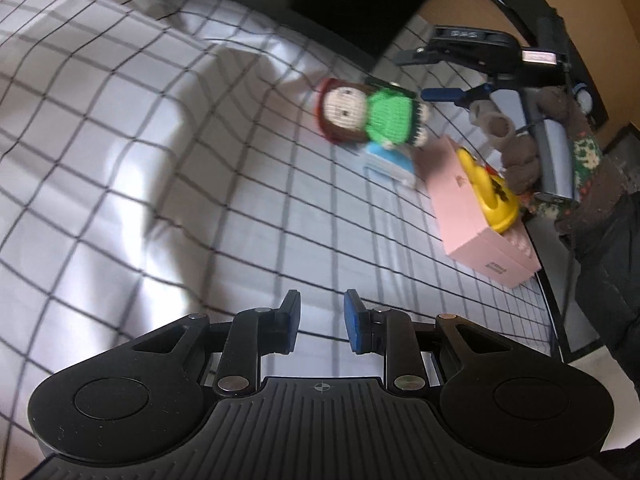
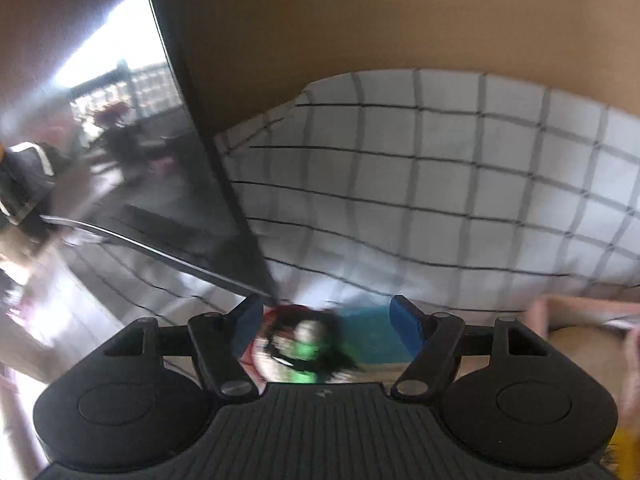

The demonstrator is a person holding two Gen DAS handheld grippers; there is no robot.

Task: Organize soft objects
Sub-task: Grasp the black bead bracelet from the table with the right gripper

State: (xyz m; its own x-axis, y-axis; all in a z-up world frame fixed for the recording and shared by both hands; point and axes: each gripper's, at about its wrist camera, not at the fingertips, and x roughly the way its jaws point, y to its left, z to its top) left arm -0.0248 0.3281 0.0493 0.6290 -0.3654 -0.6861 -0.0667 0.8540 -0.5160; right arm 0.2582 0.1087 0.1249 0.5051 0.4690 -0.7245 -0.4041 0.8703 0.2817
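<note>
Green-dressed doll (image 1: 370,114): knitted, lies on the checked cloth (image 1: 140,140), its feet over a blue and white box (image 1: 390,164).
Pink box (image 1: 474,216): just beside, with a yellow toy (image 1: 490,186) on top.
Left gripper (image 1: 322,322): empty, fingers a narrow gap apart, well apart from the doll.
Right gripper (image 2: 328,320): spread wide above the blurred doll (image 2: 308,344), holding nothing.
Dark screen (image 2: 120,200): stands beside the cloth.

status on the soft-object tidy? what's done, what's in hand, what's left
Done: the yellow plush already sits on the pink box. In hand: nothing gripped. The right gripper hangs open above the knitted doll, which lies on the checked cloth against a blue-and-white item. The left gripper is open and empty. Left: grasp the doll and place it.
</note>
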